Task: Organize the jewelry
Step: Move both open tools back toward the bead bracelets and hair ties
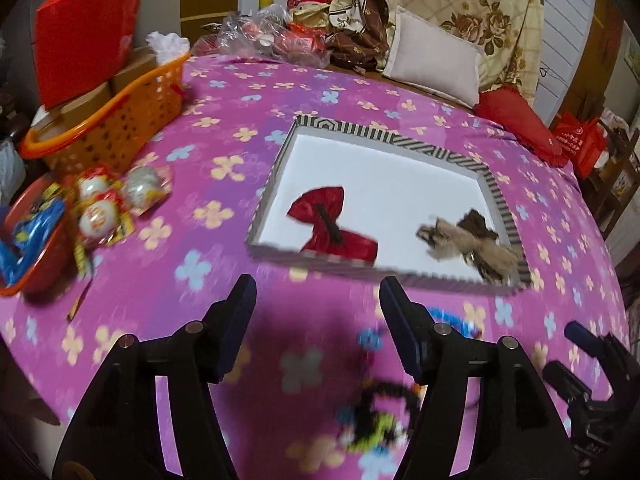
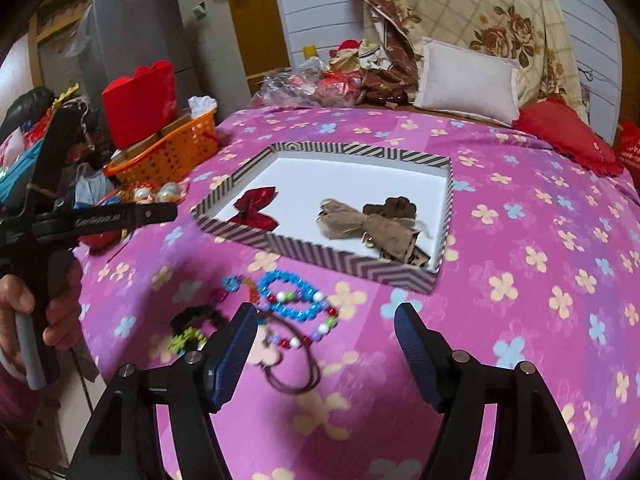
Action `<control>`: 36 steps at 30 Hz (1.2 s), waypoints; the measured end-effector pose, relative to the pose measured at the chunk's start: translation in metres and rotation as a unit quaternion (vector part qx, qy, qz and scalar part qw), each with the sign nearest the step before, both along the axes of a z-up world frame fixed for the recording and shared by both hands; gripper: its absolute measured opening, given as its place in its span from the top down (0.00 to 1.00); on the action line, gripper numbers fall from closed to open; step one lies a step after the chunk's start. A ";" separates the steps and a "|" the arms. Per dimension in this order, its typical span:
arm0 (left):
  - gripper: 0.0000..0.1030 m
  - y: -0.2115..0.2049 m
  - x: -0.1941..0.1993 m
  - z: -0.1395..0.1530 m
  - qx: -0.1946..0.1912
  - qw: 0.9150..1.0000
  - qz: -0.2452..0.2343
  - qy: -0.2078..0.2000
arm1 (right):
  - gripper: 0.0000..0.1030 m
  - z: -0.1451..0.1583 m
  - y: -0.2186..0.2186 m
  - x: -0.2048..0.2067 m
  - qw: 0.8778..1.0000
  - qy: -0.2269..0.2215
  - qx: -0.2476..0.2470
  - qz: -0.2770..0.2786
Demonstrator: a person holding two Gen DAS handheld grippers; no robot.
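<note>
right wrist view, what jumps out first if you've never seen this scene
The bright pink flowered bedspread fills the view. At its middle sits a striped tray holding a red pouch and a tan pouch. In front of the tray, beaded bracelets lie on the spread.

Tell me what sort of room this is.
Most likely a bedroom in a home: a bed under a pink flowered cover, pillows and folded quilts at its head, a striped jewelry tray on it.
</note>
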State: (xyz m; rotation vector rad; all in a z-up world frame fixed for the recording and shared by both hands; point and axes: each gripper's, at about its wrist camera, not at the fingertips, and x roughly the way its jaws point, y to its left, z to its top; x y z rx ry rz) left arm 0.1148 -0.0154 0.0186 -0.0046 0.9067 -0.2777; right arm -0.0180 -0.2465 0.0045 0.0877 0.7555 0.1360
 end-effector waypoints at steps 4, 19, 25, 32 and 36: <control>0.38 0.008 -0.030 -0.001 0.013 1.000 0.002 -0.011 | 0.33 0.000 0.007 -0.014 1.000 -0.004 0.008 0.005; 0.38 0.008 -0.101 -0.025 0.017 1.000 -0.004 -0.016 | 0.33 -0.003 0.032 -0.050 0.999 -0.011 0.006 0.035; 0.38 0.009 -0.113 -0.024 0.012 1.000 0.000 -0.019 | 0.33 -0.002 0.034 -0.057 0.999 -0.013 0.009 0.042; 0.38 0.006 -0.120 -0.021 0.017 0.999 -0.005 -0.029 | 0.33 -0.002 0.039 -0.062 0.999 -0.018 0.005 0.048; 0.38 0.005 -0.120 -0.022 0.019 0.999 -0.006 -0.030 | 0.33 -0.003 0.038 -0.061 0.999 -0.017 0.006 0.046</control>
